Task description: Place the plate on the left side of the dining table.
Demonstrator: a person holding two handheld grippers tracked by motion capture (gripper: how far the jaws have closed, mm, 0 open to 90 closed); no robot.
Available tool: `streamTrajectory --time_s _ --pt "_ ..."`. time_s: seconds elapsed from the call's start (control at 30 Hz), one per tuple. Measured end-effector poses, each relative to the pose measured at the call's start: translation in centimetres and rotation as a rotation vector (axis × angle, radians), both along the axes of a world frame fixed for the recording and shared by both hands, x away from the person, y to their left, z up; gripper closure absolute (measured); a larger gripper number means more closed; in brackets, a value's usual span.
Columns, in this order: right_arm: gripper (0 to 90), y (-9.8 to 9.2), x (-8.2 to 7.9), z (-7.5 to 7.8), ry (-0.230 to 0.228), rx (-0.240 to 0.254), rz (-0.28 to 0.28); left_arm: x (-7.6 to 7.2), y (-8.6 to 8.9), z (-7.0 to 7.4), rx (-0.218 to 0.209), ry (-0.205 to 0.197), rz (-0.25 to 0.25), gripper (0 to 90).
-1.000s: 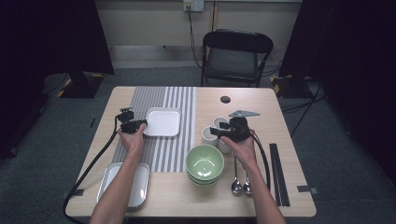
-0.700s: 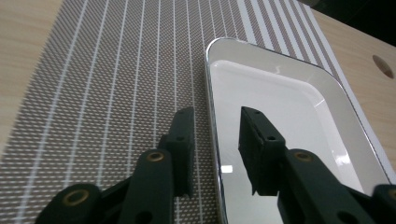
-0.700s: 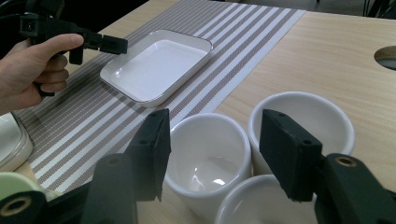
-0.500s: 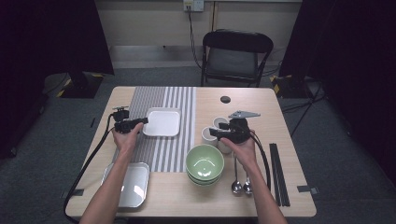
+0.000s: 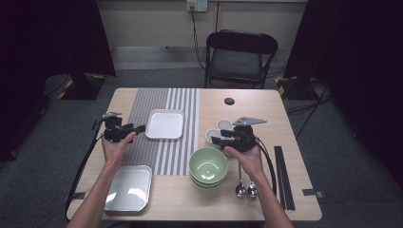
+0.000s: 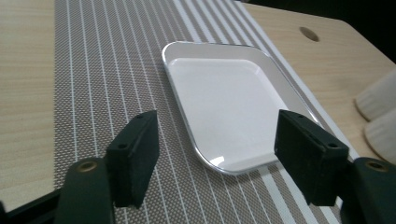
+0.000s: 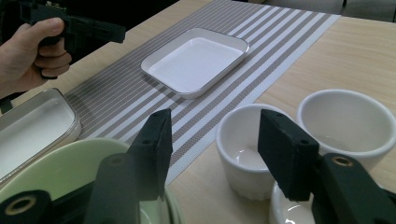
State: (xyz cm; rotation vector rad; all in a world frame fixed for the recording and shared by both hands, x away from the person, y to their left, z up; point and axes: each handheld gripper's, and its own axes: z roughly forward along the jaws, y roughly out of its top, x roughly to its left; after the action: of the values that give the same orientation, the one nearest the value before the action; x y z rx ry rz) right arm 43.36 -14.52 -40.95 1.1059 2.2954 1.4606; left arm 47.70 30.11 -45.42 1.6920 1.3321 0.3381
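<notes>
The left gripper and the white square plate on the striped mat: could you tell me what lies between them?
Nothing but bare striped mat lies between the open left gripper and the white square plate, as the left gripper view shows.

The high view looked down from above the table [image 5: 285, 209]. Both gripper views sat low, close, sharing the white tray [image 6: 224, 100].

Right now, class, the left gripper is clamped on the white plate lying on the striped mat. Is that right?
Not quite. The left gripper is not clamped on the white plate: its jaws have just been opening and stand apart, short of the rim, as the left gripper view shows. The plate does lie on the striped mat.
</notes>
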Motion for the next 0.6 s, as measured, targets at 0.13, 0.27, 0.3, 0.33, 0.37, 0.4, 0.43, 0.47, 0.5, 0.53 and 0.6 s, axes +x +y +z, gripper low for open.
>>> streamTrajectory --time_s 0.13,0.27,0.3,0.33,0.37,0.4,0.43,0.47,0.5,0.53,0.6 --pt "46.8 0.3 -0.8 0.0 -0.006 -0.005 0.022 -1.5 0.5 0.4 0.036 -0.035 -0.053 33.2" --pt "47.7 0.5 -1.3 -0.3 -0.001 -0.010 0.031 -3.6 0.9 0.8 0.053 -0.076 -0.110 36.0" --pt "48.9 0.5 -1.3 -0.3 -0.001 -0.009 0.037 -4.1 1.1 0.9 0.052 -0.078 -0.117 35.9" --pt "50.2 0.6 -1.4 -0.3 0.003 -0.004 0.042 -4.8 1.3 1.1 0.053 -0.085 -0.128 35.2" --pt "51.5 0.7 -1.5 -0.3 0.005 -0.005 0.052 -5.2 1.4 1.1 0.043 -0.089 -0.139 35.1" --pt "52.4 0.8 -1.6 -0.3 0.003 -0.009 0.056 -5.6 1.7 1.2 0.052 -0.088 -0.152 35.7" --pt "54.1 0.9 -1.7 -0.3 0.004 -0.010 0.063 -6.0 1.8 1.3 0.061 -0.088 -0.163 38.1" --pt "56.8 1.0 -1.8 -0.3 0.000 -0.017 0.069 -6.5 2.0 1.3 0.075 -0.082 -0.194 38.5" --pt "60.5 1.2 -1.9 -0.3 0.001 -0.023 0.082 -6.9 2.1 1.4 0.100 -0.081 -0.202 38.8" --pt "64.1 1.3 -2.0 -0.4 0.001 -0.028 0.088 -7.4 2.1 1.4 0.117 -0.088 -0.210 38.8" --pt "67.6 1.5 -2.2 -0.5 -0.004 -0.033 0.096 -8.2 2.2 1.3 0.148 -0.090 -0.231 39.2"
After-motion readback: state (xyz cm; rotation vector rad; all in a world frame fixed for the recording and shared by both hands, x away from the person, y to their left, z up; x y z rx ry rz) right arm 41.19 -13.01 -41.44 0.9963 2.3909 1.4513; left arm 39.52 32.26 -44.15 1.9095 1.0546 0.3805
